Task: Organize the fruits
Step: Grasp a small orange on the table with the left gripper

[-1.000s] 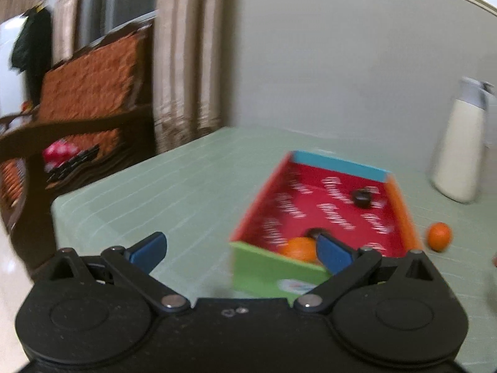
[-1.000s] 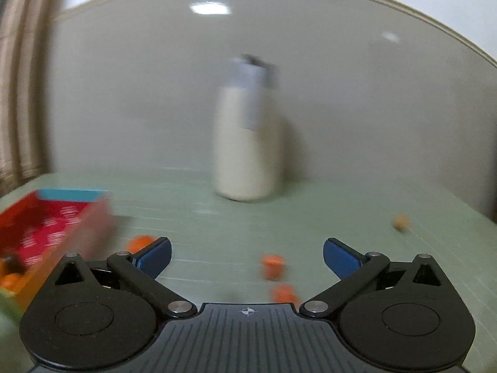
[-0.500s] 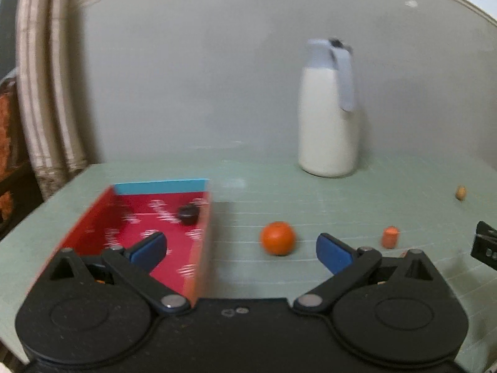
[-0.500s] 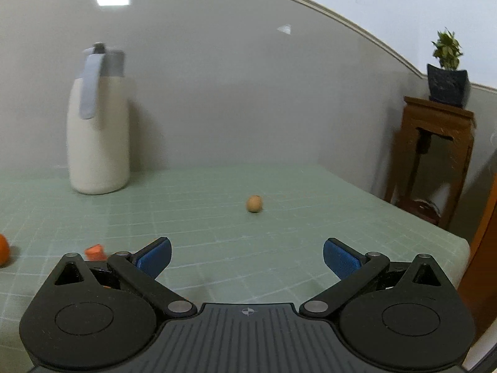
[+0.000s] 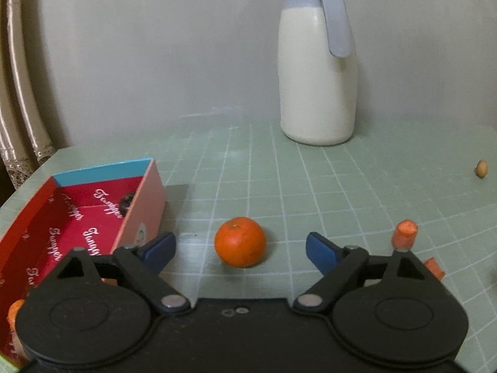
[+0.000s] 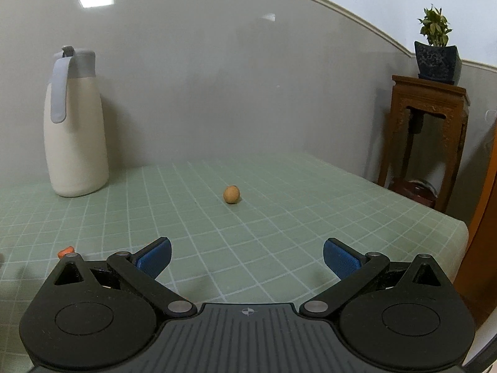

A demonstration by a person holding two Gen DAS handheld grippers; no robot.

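An orange tangerine (image 5: 240, 241) sits on the green checked table, right between the open fingers of my left gripper (image 5: 240, 250). A red box (image 5: 77, 217) with a blue end wall lies at the left and holds a dark fruit (image 5: 126, 201) and an orange fruit (image 5: 14, 312) near its front. A carrot piece (image 5: 404, 233) stands to the right, and a second orange piece (image 5: 435, 268) lies near it. A small tan fruit (image 6: 231, 194) lies ahead of my open, empty right gripper (image 6: 247, 256); it also shows in the left wrist view (image 5: 481, 168).
A tall cream jug (image 5: 316, 62) with a grey lid stands at the back against the wall; it also shows in the right wrist view (image 6: 74, 124). The table's right edge (image 6: 459, 227) drops off near a wooden stand (image 6: 425, 143) with a potted plant (image 6: 435, 49).
Both grippers have swung right and steadied. The left now faces the tangerine instead of the box and has closed in on it. The right now faces the tan fruit instead of the jug.
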